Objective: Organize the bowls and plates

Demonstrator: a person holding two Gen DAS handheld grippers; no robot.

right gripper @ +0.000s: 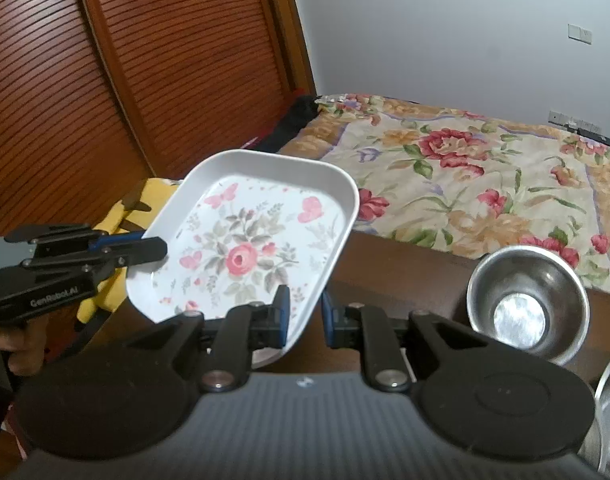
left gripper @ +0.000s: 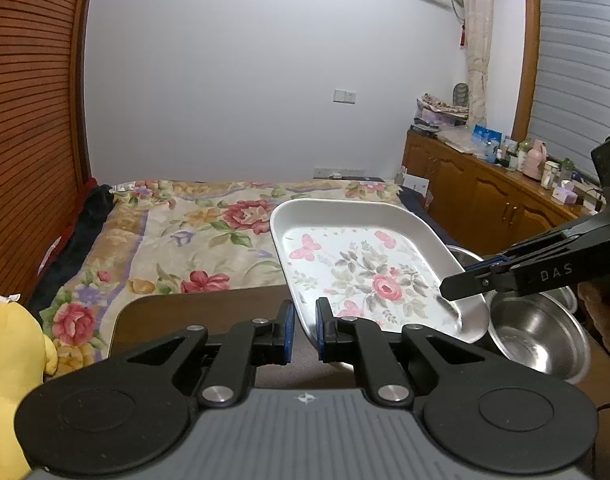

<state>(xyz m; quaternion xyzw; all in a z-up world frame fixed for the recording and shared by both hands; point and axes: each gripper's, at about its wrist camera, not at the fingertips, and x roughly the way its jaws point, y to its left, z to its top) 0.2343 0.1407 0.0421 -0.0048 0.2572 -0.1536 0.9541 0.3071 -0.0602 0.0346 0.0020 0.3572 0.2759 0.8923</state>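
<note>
- The floral plate (left gripper: 361, 264) is up in the air, tilted, held over the dark brown table (left gripper: 193, 316). It's a white squarish dish with rounded corners, a pink rose and butterflies printed inside.
- Both grippers are on it, from what I can see. The left gripper (left gripper: 305, 330) has the near rim sitting between its blue-padded fingers (left gripper: 287, 330). The fingers sit close on either side of the edge, so it looks pinched.
- The right gripper (right gripper: 305, 316) has the opposite rim between its fingers too. In the left wrist view its black finger lies right across the plate's edge, so it looks clamped as well.
- You can spot a hand (right gripper: 23, 344) wrapped round the left gripper's handle at the edge of the right wrist view.
- A steel bowl (right gripper: 525, 300) sits upright on the table, off to the right of the plate and partly under it in the left wrist view. A second steel bowl (left gripper: 467, 254) peeks out behind it, mostly hidden.
- Past the table is a bed with a flowery blanket (left gripper: 185, 240). A yellow plush toy (left gripper: 9, 360) sits at the left, and there's a wooden slatted door (right gripper: 125, 60) behind.
</note>
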